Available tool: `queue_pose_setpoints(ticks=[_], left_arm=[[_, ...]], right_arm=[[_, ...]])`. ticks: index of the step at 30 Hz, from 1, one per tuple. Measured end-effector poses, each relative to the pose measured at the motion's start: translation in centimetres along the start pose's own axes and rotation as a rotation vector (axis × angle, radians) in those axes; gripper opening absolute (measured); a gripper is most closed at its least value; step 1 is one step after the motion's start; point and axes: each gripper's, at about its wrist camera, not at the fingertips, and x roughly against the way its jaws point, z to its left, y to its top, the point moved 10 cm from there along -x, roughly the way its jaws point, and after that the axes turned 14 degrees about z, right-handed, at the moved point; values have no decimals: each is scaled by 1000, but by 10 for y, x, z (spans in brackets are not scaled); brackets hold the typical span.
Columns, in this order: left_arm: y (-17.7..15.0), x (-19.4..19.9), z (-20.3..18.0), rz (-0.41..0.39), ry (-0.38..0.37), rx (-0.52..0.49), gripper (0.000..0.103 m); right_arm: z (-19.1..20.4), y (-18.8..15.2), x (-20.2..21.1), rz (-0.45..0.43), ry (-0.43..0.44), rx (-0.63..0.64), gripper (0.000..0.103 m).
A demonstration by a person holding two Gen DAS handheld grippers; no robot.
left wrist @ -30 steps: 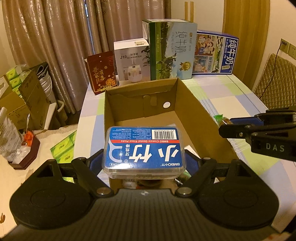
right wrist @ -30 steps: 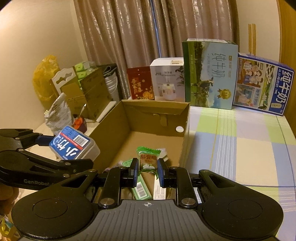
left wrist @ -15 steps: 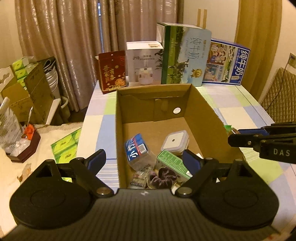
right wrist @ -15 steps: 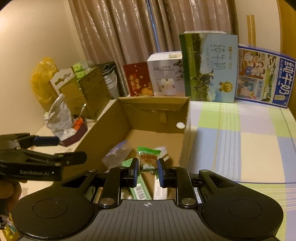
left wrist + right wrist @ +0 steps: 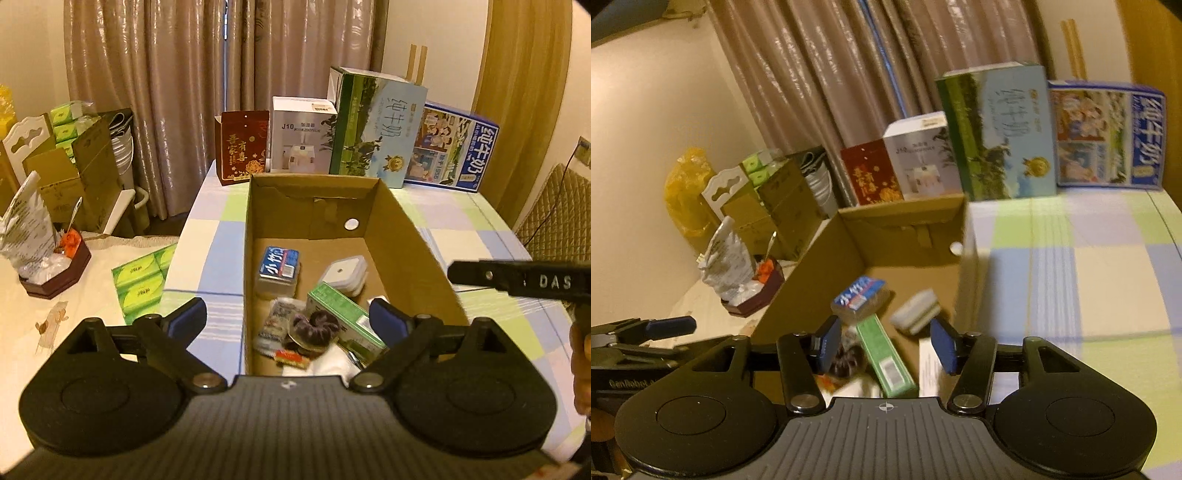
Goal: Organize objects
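Note:
An open cardboard box [image 5: 406, 251] [image 5: 812, 273] stands on the chequered table. Inside lie a blue dental floss box [image 5: 279, 267] [image 5: 860, 297], a small white lidded container [image 5: 343, 273] [image 5: 916, 312], a green carton [image 5: 343, 314] [image 5: 886, 358] and a dark round item [image 5: 314, 326]. My left gripper [image 5: 286, 319] hangs open above the box's near end, holding nothing. My right gripper [image 5: 885, 347] is open too, over the box's near right corner, and nothing sits between its fingers. The right wrist view is tilted and blurred.
Two milk cartons [image 5: 376, 125], a white humidifier box [image 5: 301, 136] and a red gift box [image 5: 243, 147] line the table's far edge. Green tissue packs [image 5: 142, 280] and a brown tray lie on a lower surface to the left. A padded chair [image 5: 554, 210] stands to the right.
The left gripper opened and the floss box dropped into the cardboard box. The right gripper, shut on a green snack packet before, is now open without it.

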Motion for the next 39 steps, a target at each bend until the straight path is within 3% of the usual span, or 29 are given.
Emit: queue_pose_setpoints(ticks=[3, 8, 14, 26, 39], left_arm=[[-13, 12, -5, -7, 7, 2, 99], [-36, 31, -12, 4, 0, 27, 102], [-57, 55, -21, 5, 17, 37, 102], [-94, 86, -40, 34, 33, 76, 102], [-110, 100, -57, 39, 47, 80, 102]], right_arm=[[-1, -16, 17, 6, -11, -10, 59], [0, -42, 47, 20, -35, -6, 86], [1, -68, 72, 43, -82, -1, 101], [11, -115, 87, 115, -152, 31, 101], [15, -130, 102, 118, -180, 39, 101]])
